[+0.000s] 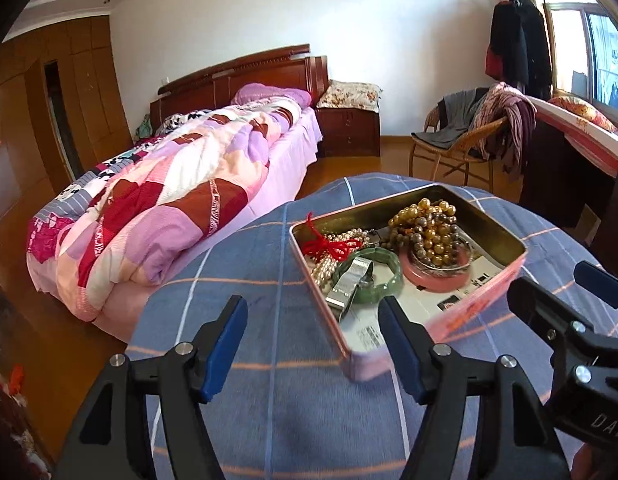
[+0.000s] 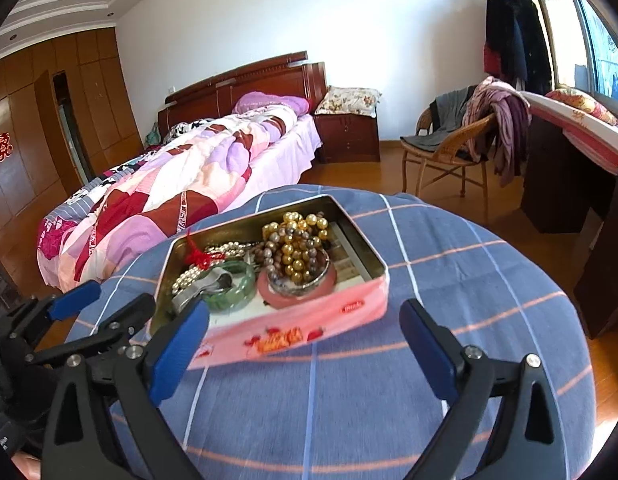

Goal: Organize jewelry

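Observation:
A pink tin box stands open on a round table under a blue checked cloth. Inside lie a green bangle, a pink bangle, golden-brown bead strings, pearls, a red cord and a silver clasp. My left gripper is open and empty just before the box's near-left corner. My right gripper is open and empty in front of the box; it also shows in the left wrist view.
A bed with a patchwork quilt lies to the left beyond the table. A wicker chair with clothes and a dark desk stand at the right. Wooden floor surrounds the table.

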